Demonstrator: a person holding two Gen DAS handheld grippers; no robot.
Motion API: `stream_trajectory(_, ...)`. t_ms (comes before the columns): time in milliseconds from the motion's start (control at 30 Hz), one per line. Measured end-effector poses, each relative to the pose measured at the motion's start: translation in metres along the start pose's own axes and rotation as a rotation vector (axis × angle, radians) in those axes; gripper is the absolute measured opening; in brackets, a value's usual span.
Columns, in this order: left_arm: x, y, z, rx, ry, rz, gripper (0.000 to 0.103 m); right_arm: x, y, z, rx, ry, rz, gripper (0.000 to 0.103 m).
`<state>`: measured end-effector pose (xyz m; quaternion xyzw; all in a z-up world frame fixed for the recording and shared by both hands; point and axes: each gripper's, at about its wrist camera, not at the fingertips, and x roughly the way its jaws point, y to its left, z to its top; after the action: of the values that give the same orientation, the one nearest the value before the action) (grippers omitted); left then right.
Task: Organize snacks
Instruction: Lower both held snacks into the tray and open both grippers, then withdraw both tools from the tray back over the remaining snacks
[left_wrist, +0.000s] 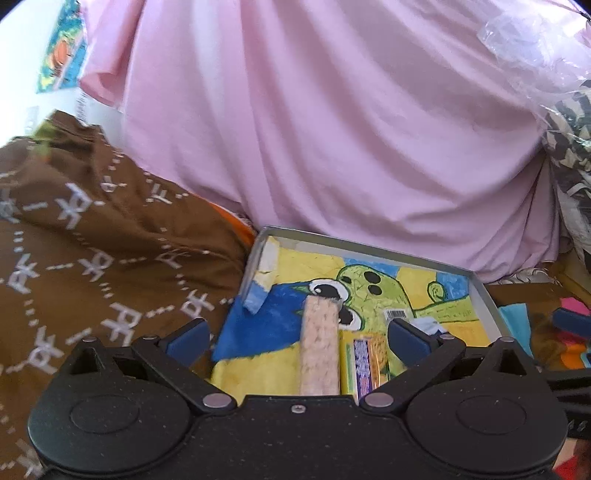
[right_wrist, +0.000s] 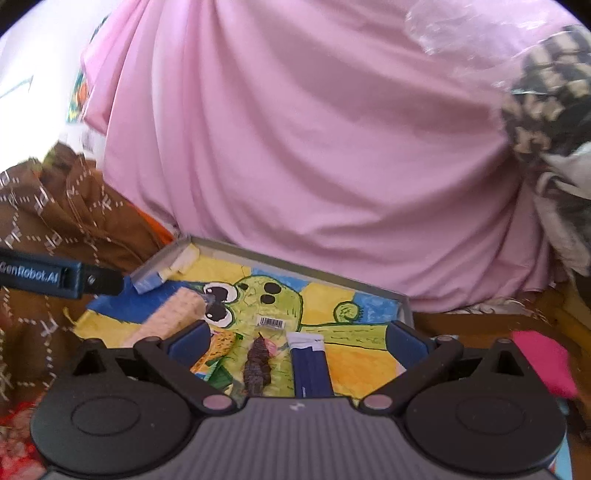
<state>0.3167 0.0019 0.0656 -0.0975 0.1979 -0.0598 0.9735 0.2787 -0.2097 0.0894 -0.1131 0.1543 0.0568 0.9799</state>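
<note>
Left hand-held gripper (left_wrist: 297, 336) spread wide above a wafer bar (left_wrist: 320, 350) lying in the painted tray (left_wrist: 480, 291), right hand-held gripper (right_wrist: 297, 338) likewise spread, nothing clamped, pink cloth (right_wrist: 314, 147) behind.

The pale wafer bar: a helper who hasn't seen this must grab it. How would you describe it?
Find the shallow grey tray lined with a green cartoon drawing, before the pink sheet. The wafer bar lies at its left. It alone is pale pink and grid-textured; its neighbours are a purple-and-yellow packet and a dark blue one.

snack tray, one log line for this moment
tray: wafer bar, blue packet, dark snack inside | left gripper: open over wafer | right gripper: open, empty
</note>
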Motion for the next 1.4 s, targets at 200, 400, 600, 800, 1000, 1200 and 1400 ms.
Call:
stream_trajectory(200, -0.046, -0.002, -0.015, 0.009, -0.016, -0.005, 0.102, -0.047, 0.001, -0.006, 0.020, -0.039, -0.002, 0.103)
stream_trajectory(400, -0.087, -0.002, -0.036, 0.036, 0.005, 0.001, 0.102, -0.087, 0.004, -0.020, 0.050, -0.037, 0.003, 0.103)
stream_trajectory(600, -0.120, 0.002, -0.067, 0.050, 0.023, 0.006, 0.102, -0.118, 0.010, -0.043, 0.074, 0.002, -0.002, 0.103)
stream_trajectory(800, -0.144, 0.005, -0.096, 0.049, 0.075, 0.013, 0.102, -0.145, 0.020, -0.069, 0.074, 0.059, 0.015, 0.103)
stream_trajectory(1000, -0.164, 0.005, -0.119, 0.070, 0.124, 0.014, 0.102, -0.166, 0.027, -0.094, 0.080, 0.127, 0.045, 0.103)
stream_trajectory(1200, -0.178, 0.002, -0.142, 0.108, 0.189, 0.012, 0.102, -0.179, 0.031, -0.115, 0.084, 0.201, 0.084, 0.103)
stream_trajectory(1400, -0.182, 0.001, -0.159, 0.099, 0.244, 0.009, 0.102, -0.186, 0.035, -0.131, 0.095, 0.273, 0.126, 0.103)
